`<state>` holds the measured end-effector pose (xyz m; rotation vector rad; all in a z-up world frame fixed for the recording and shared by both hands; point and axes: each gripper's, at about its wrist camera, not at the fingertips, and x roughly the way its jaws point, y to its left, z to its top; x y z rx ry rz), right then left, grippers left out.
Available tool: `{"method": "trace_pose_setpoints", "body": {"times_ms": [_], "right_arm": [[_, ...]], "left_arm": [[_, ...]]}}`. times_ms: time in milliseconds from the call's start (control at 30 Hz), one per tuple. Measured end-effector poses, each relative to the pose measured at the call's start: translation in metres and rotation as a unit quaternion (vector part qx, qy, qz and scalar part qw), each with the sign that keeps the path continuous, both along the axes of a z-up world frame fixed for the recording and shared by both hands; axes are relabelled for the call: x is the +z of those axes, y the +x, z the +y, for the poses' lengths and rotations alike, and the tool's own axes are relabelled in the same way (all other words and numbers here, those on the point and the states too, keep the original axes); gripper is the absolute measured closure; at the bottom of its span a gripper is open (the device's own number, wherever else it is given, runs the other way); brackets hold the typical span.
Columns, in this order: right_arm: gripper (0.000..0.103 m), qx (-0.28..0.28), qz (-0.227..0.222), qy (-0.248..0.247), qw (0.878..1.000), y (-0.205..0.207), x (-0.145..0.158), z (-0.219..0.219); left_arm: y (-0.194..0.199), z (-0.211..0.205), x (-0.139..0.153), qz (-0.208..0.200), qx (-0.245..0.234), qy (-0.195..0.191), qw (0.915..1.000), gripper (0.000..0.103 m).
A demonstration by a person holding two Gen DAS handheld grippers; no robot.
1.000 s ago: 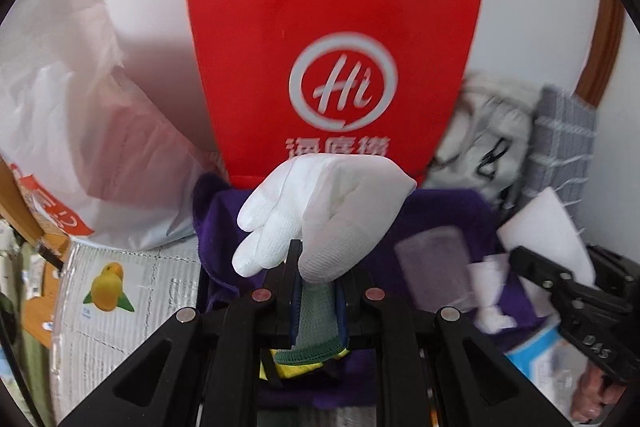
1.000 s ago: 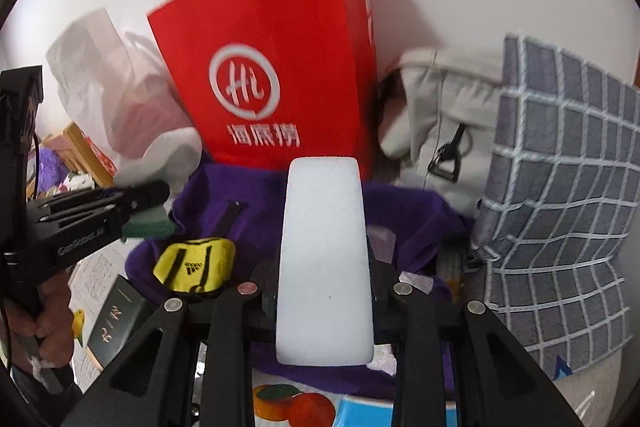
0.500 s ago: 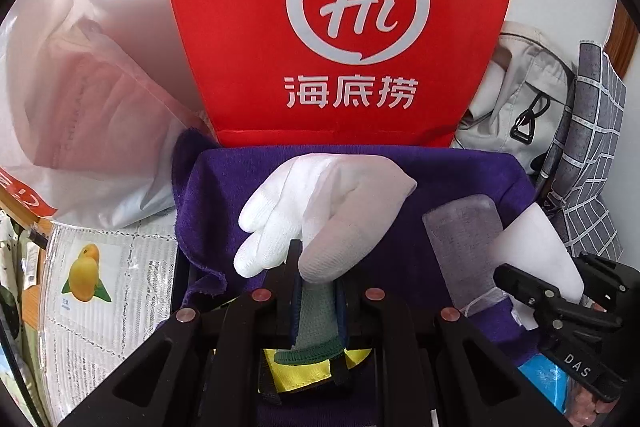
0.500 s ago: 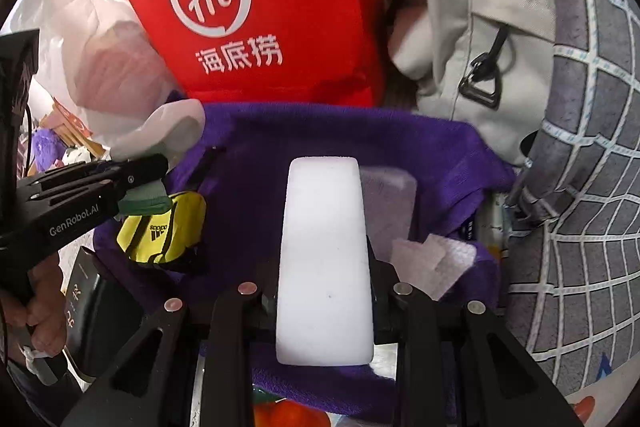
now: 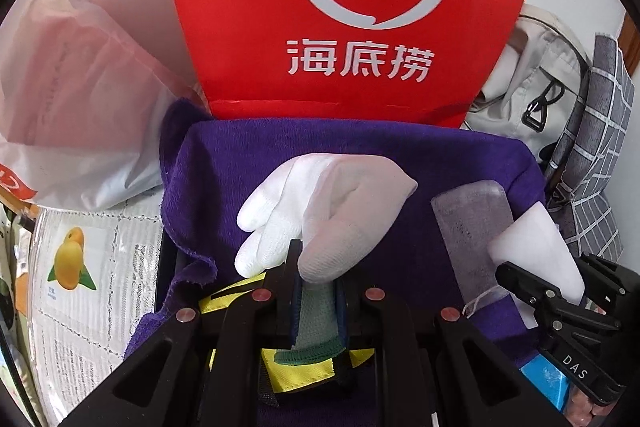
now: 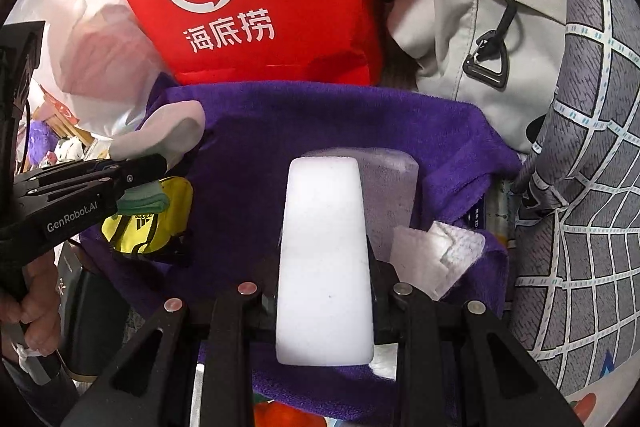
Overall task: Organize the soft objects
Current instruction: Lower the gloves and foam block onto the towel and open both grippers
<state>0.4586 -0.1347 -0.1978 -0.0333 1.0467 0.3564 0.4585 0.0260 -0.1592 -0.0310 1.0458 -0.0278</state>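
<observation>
My left gripper (image 5: 316, 291) is shut on the green cuff of a white work glove (image 5: 320, 211) and holds it over a purple towel (image 5: 360, 147). It also shows in the right wrist view (image 6: 132, 171) with the glove (image 6: 168, 131). My right gripper (image 6: 324, 267) is shut on a white foam sponge (image 6: 324, 259) low over the towel (image 6: 320, 119); the sponge also shows in the left wrist view (image 5: 536, 251). A yellow and black pouch (image 6: 148, 223) lies on the towel under the left gripper. A clear soft pad (image 5: 476, 227) and a folded white tissue (image 6: 436, 255) lie on the towel's right part.
A red paper bag (image 5: 348, 7) stands right behind the towel. A white plastic bag (image 5: 68, 75) is at the left, a beige backpack (image 6: 480, 19) and a grey checked cushion (image 6: 580, 187) at the right. A fruit-print box (image 5: 80, 267) lies at the lower left.
Both grippers have moved forward and down toward the purple towel, so the red bag looms larger. Each still holds its object.
</observation>
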Motion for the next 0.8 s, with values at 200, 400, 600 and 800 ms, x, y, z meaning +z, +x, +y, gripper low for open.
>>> {"method": "trace_pose_setpoints", "body": {"times_ms": [200, 400, 600, 800], "right_arm": [[0.064, 0.003, 0.004, 0.0, 1.0, 0.001, 0.0, -0.002], [0.048, 0.002, -0.01, -0.001, 1.0, 0.0, 0.003, -0.002], [0.041, -0.012, -0.039, 0.0, 0.999, -0.006, 0.02, -0.009], [0.039, -0.034, -0.091, -0.014, 0.995, -0.024, 0.05, -0.011]], "left_arm": [[0.004, 0.007, -0.003, 0.006, 0.001, -0.01, 0.9999, 0.087], [0.004, 0.02, -0.007, 0.015, 0.004, -0.03, 0.9994, 0.08], [0.0, 0.017, 0.003, 0.004, -0.001, -0.009, 1.0, 0.051], [-0.013, 0.013, 0.02, -0.002, -0.017, -0.038, 0.9992, 0.043]]}}
